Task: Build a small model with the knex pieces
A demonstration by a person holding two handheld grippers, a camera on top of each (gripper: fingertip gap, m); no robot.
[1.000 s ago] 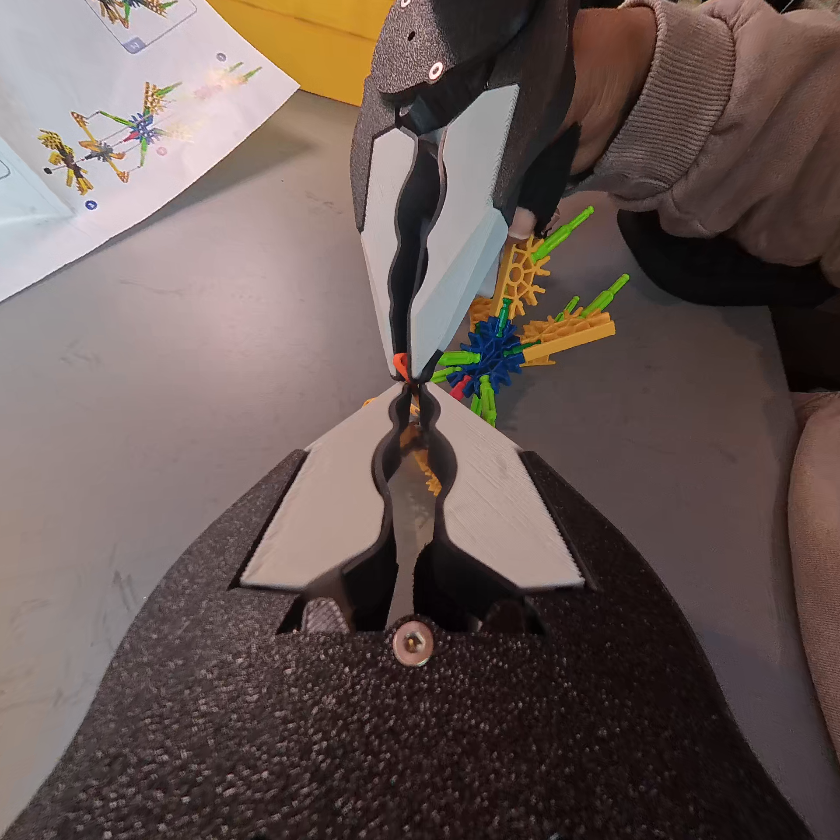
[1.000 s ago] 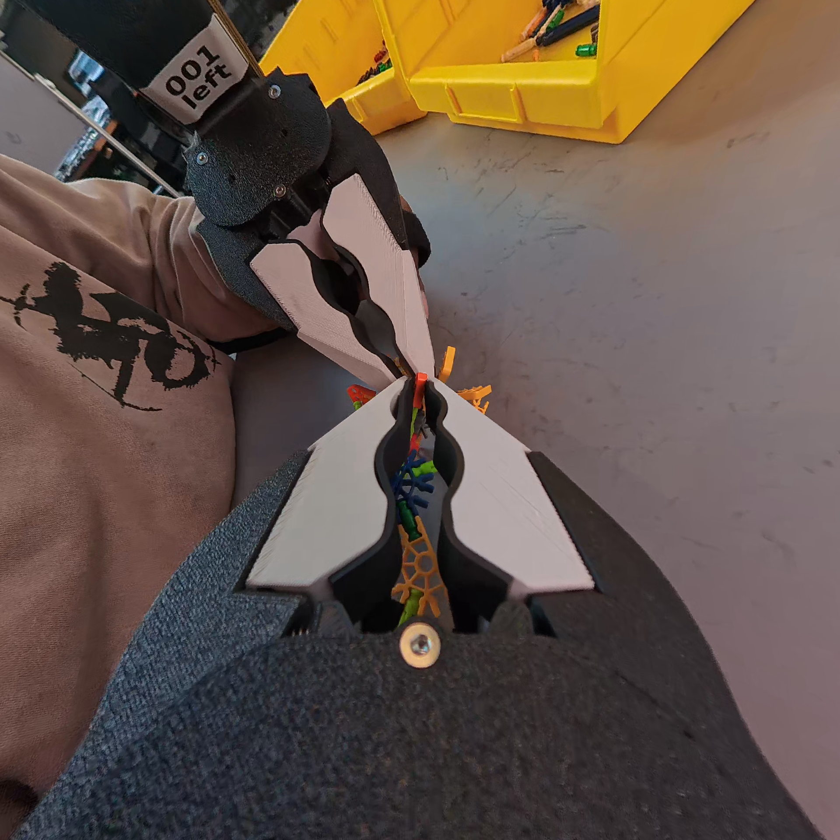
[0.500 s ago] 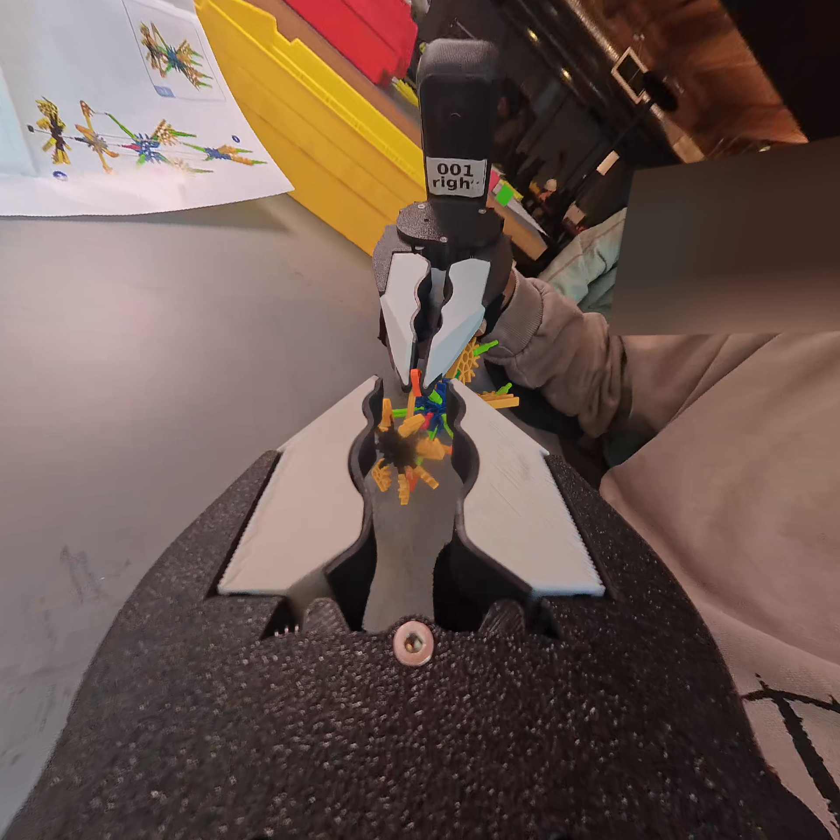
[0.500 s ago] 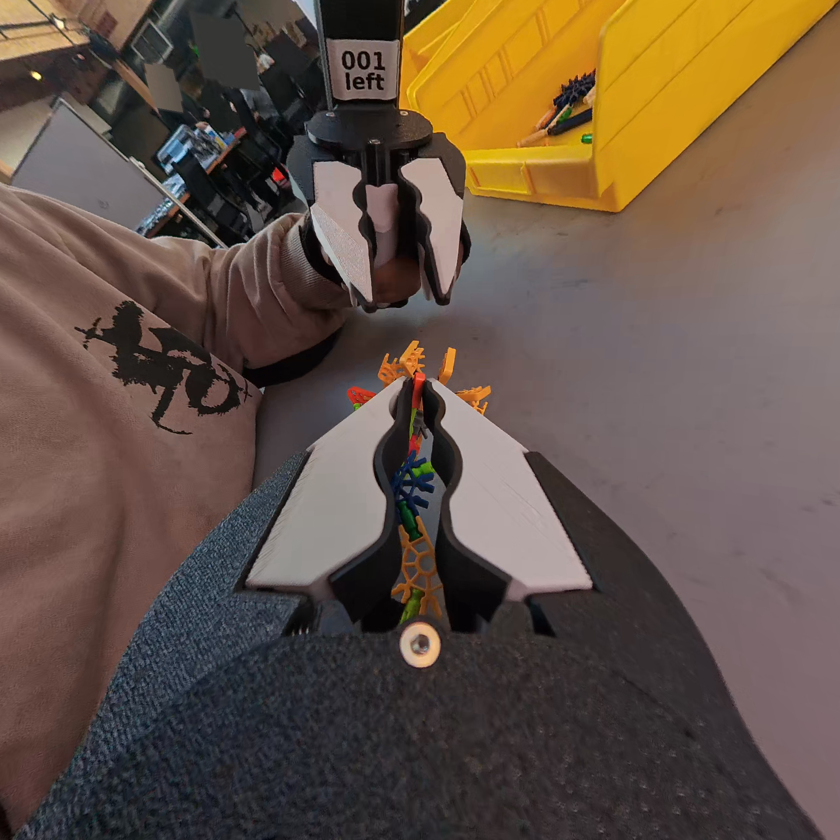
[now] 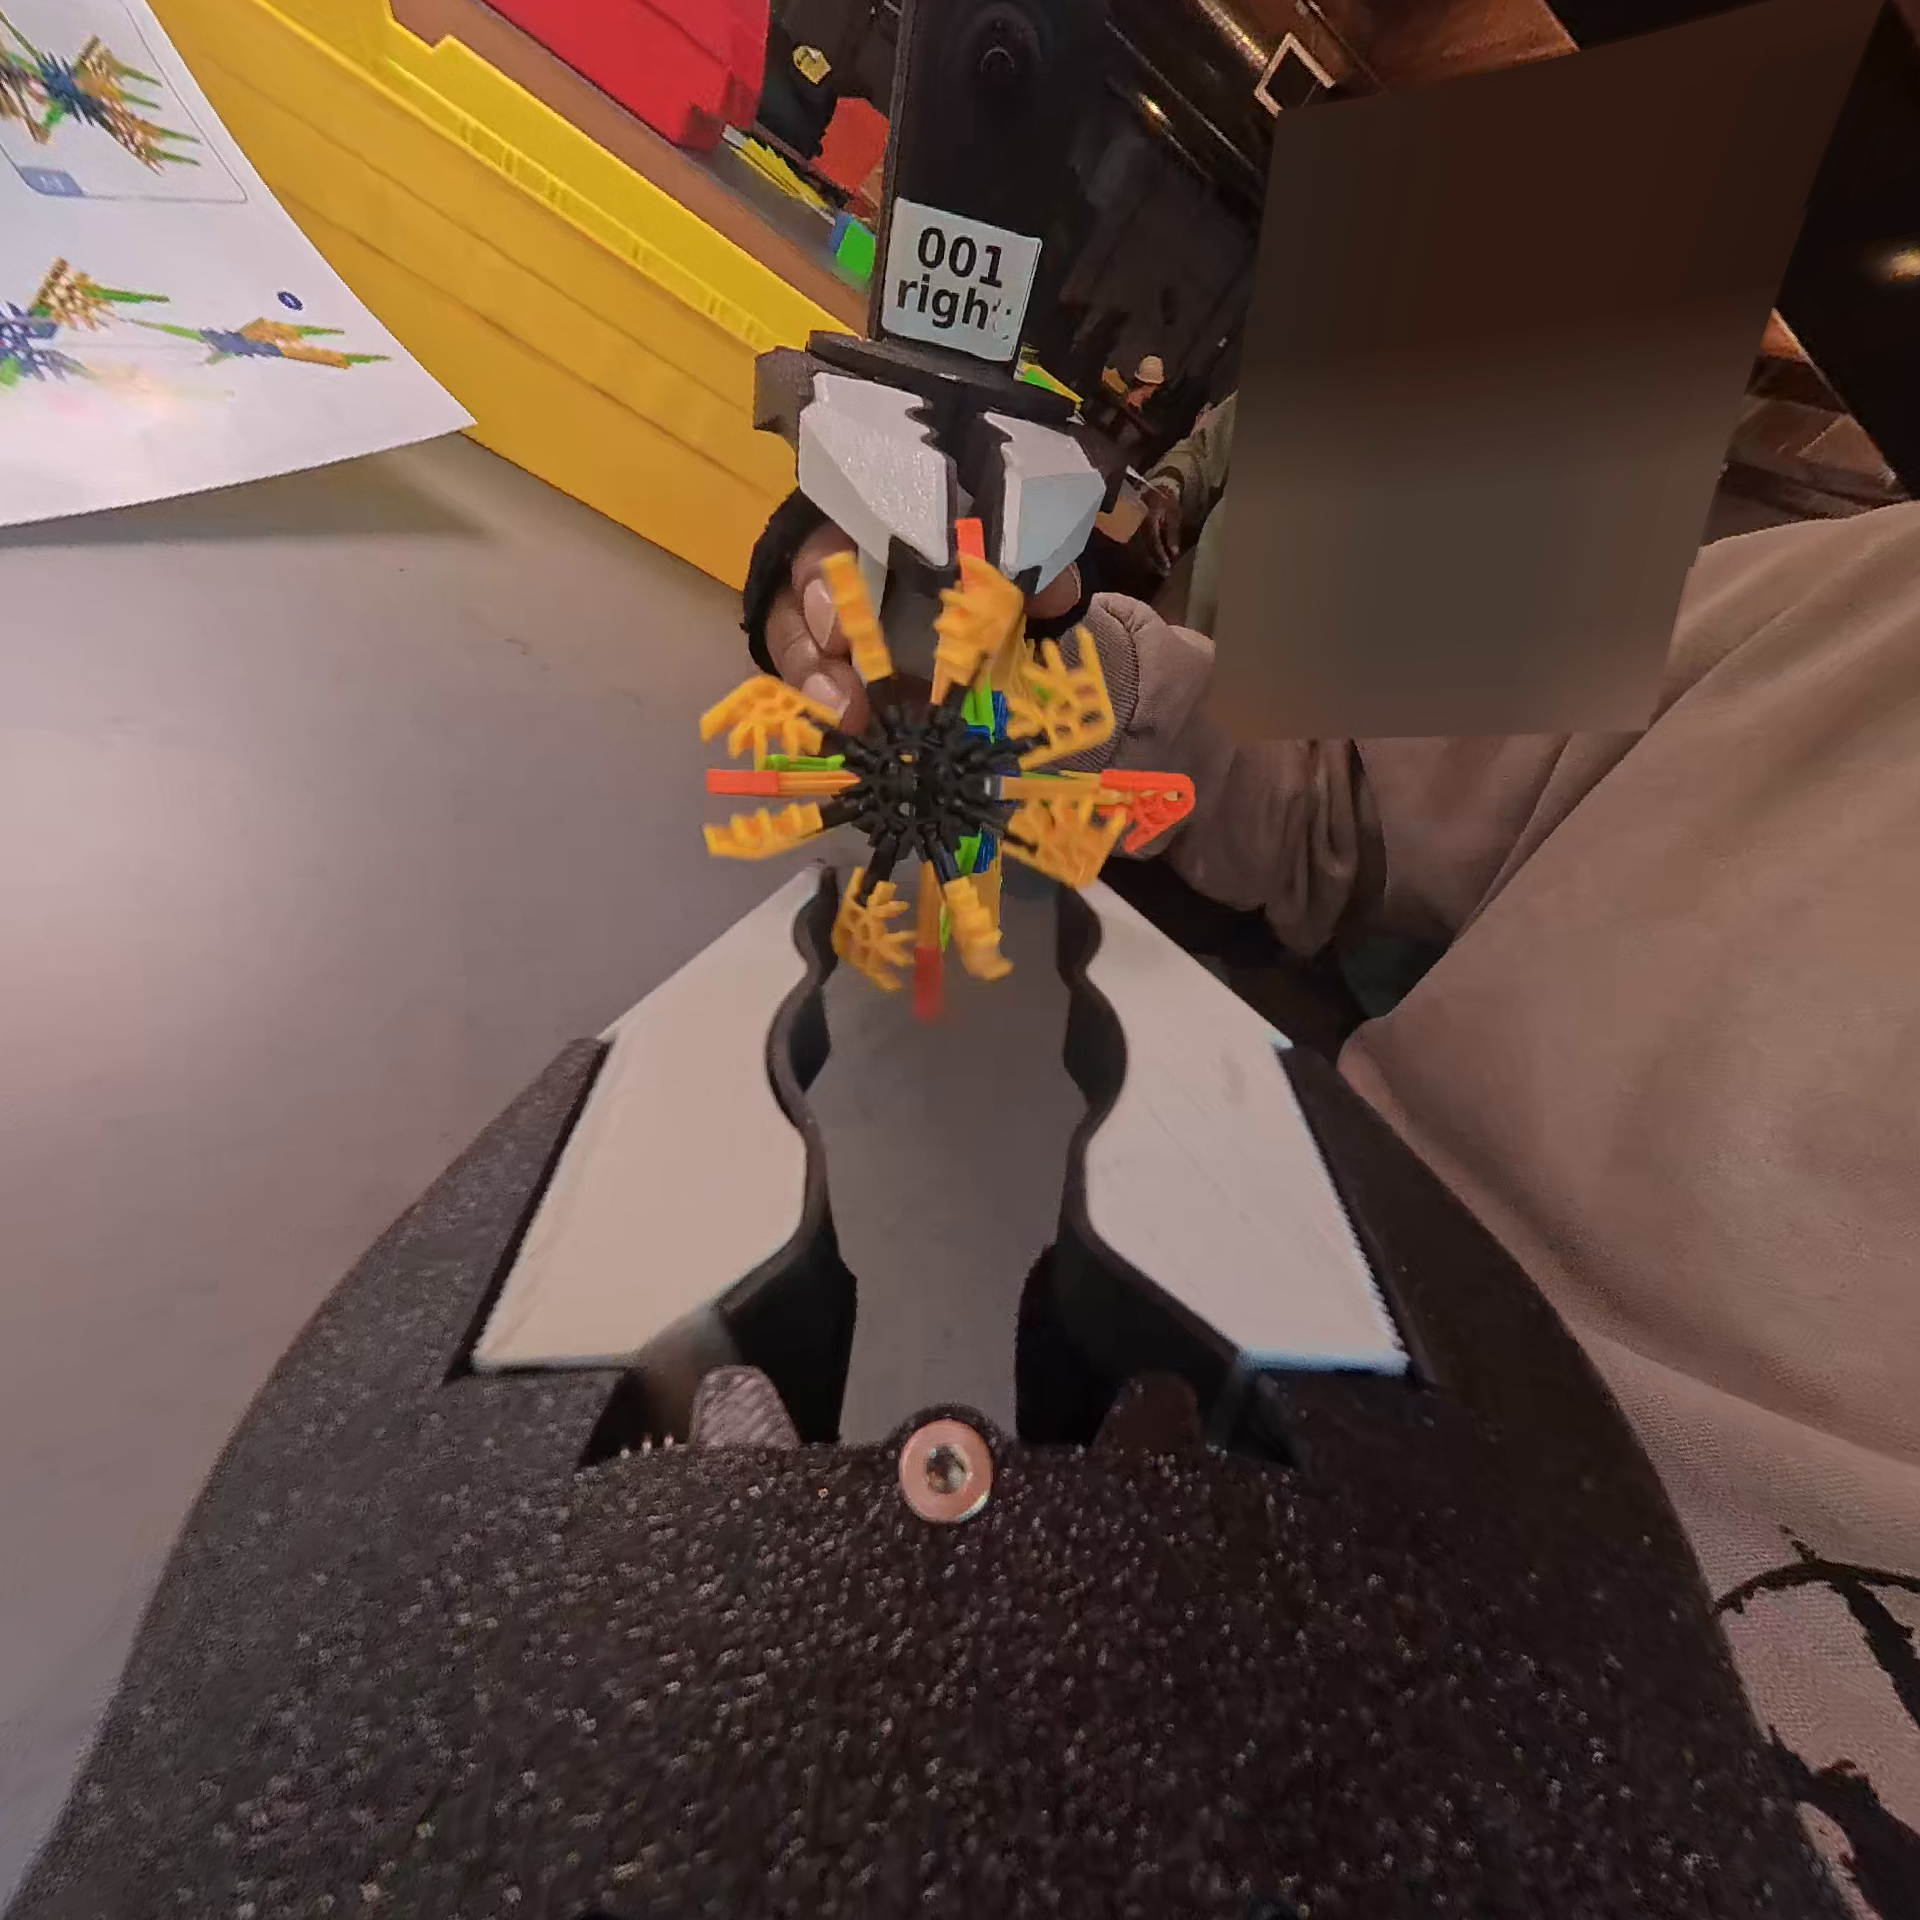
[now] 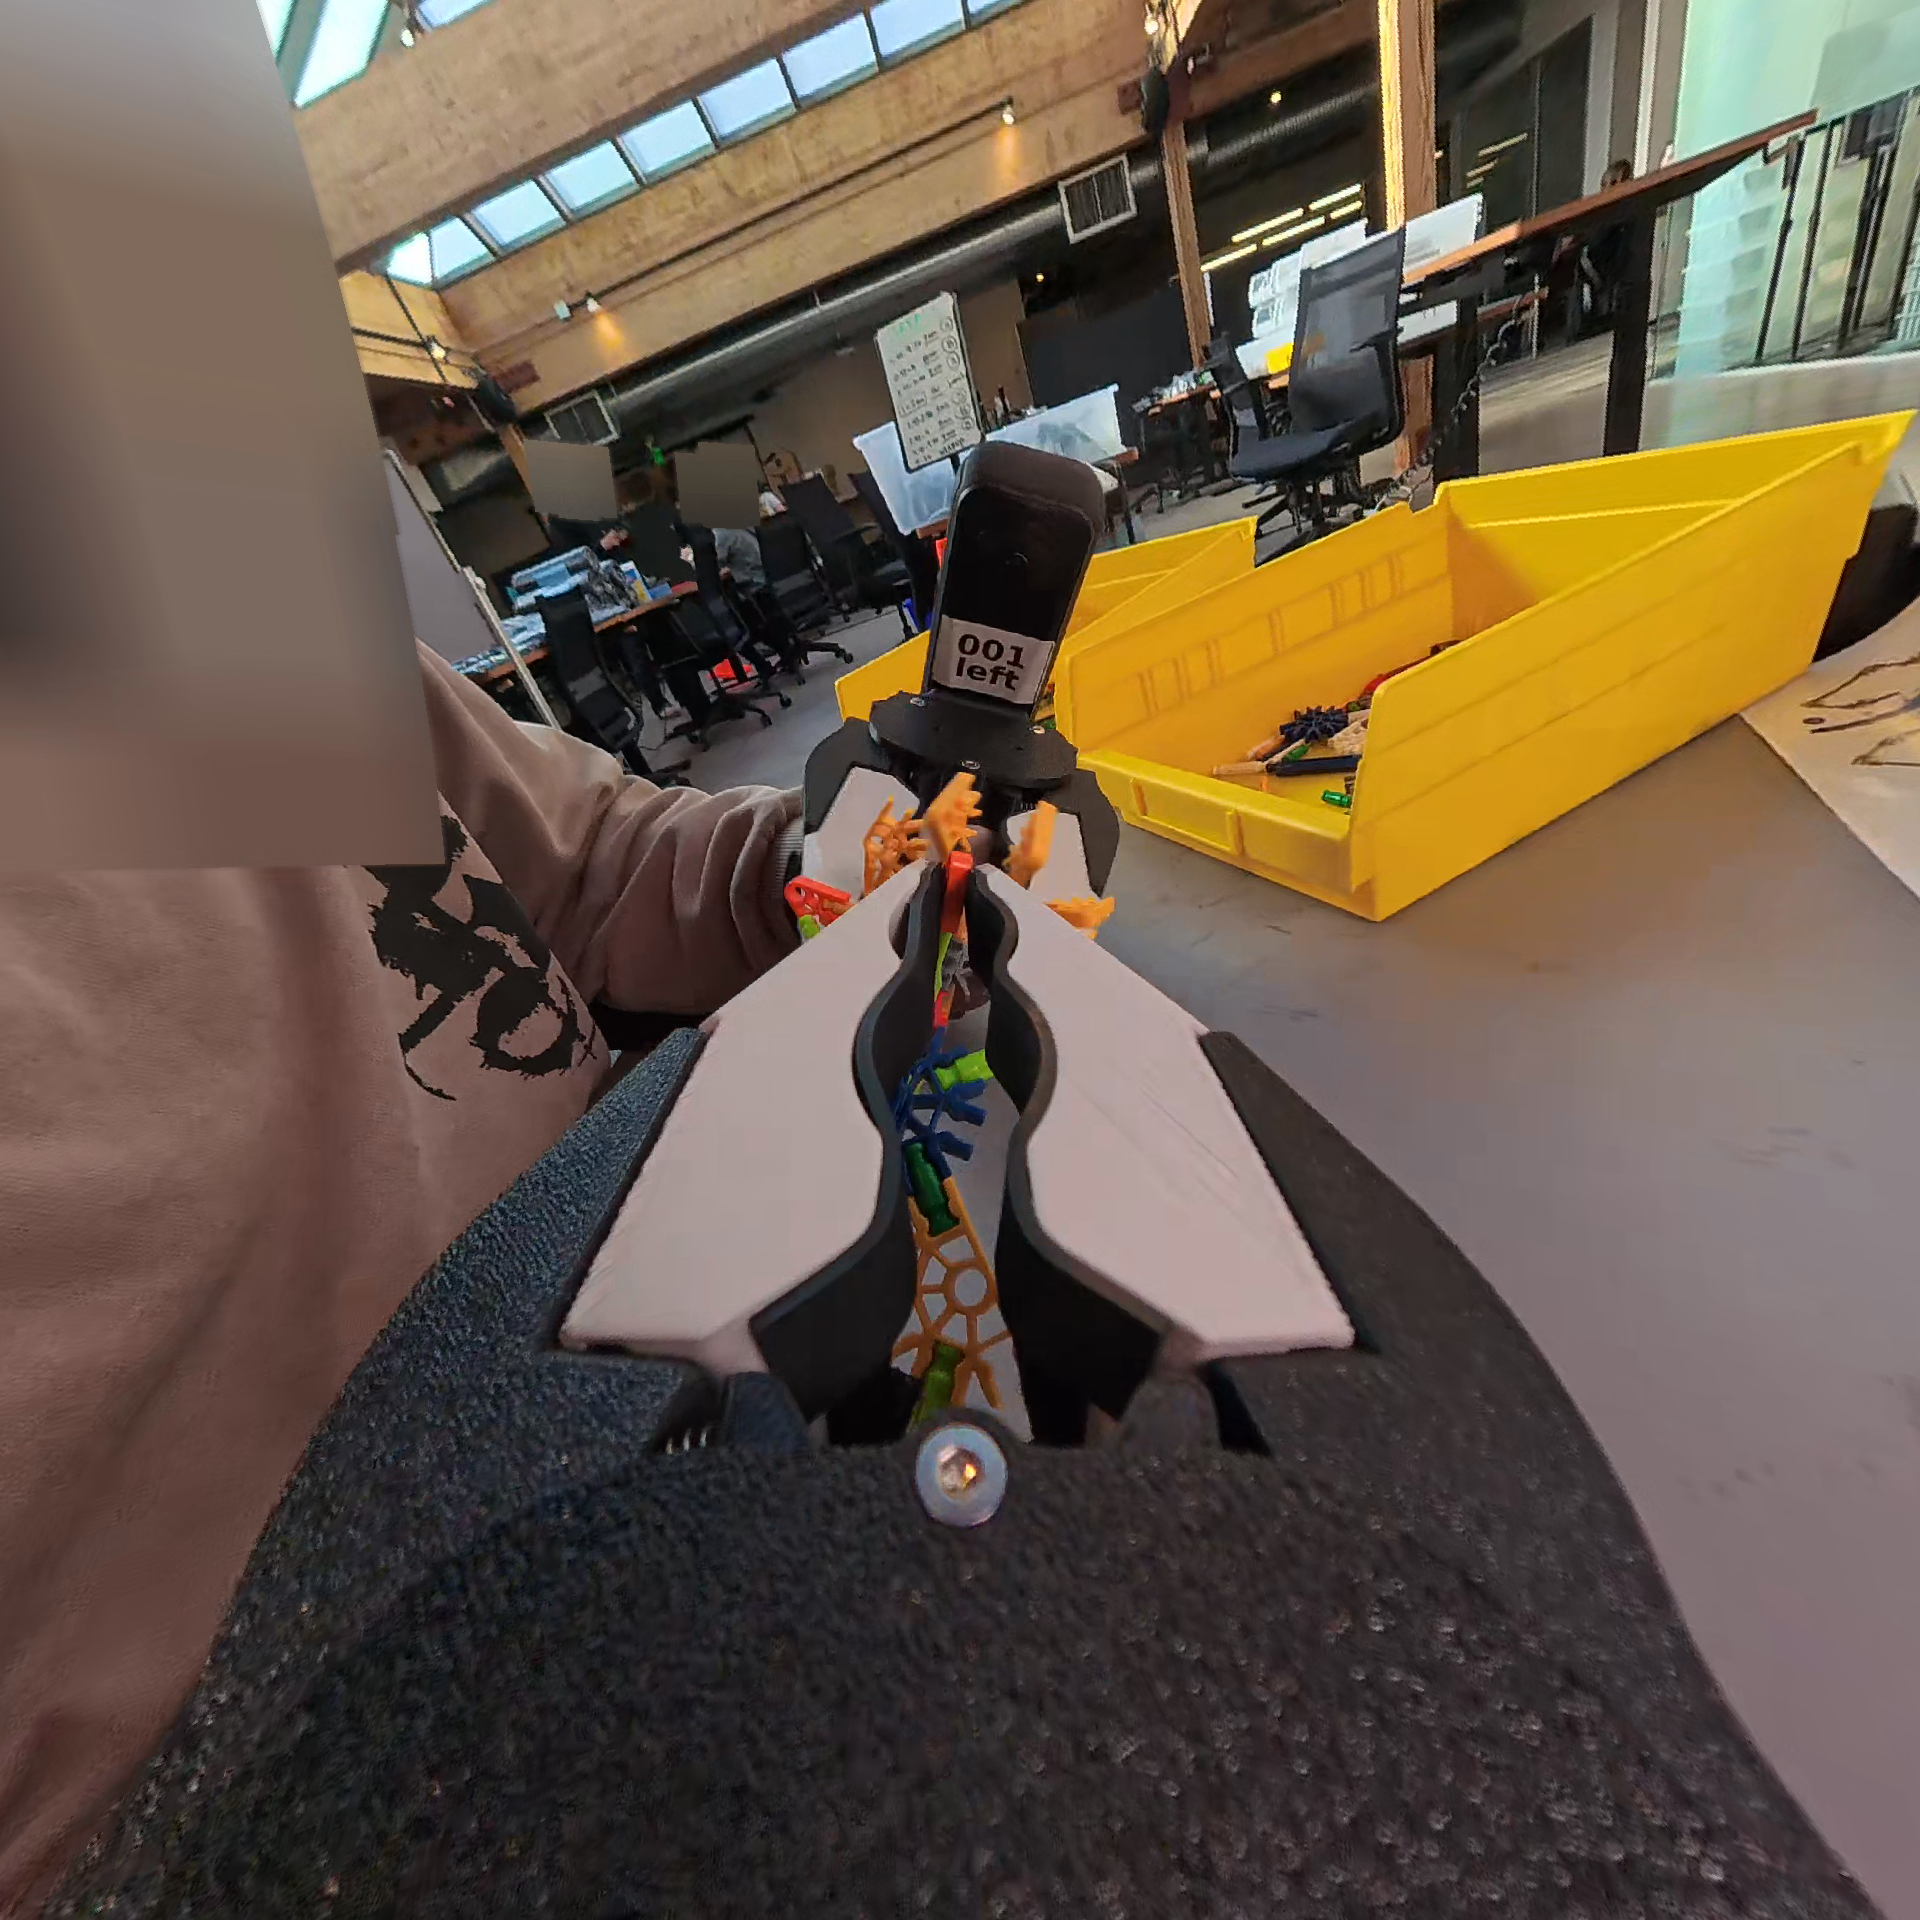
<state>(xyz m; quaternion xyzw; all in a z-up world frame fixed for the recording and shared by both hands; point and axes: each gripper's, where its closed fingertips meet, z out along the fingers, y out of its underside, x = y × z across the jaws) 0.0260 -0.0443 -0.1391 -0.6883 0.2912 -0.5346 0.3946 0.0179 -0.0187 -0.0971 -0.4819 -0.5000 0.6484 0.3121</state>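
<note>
A rod-and-connector toy model (image 5: 914,790) has a black hub, yellow fan pieces, orange and green rods and a blue hub. My right gripper (image 6: 956,878) is shut on it, and the model (image 6: 940,1101) runs back between the fingers. In the left wrist view the right gripper (image 5: 971,556) faces me and holds the model in the air just beyond my left gripper's tips. My left gripper (image 5: 945,899) is open and empty, with the model's lower pieces reaching between its tips. In the right wrist view the left gripper (image 6: 966,831) shows open behind the model.
Yellow bins (image 6: 1455,727) with loose pieces stand on the grey table (image 6: 1455,1143), also at the back in the left wrist view (image 5: 520,312). A printed instruction sheet (image 5: 156,312) lies at the far left. The person's beige sleeve and torso (image 5: 1558,1039) fill the right.
My left gripper let go of the model, opened and drew back. Both grippers tilted up from the table. The right gripper stays shut on the model, now closer to the left tips.
</note>
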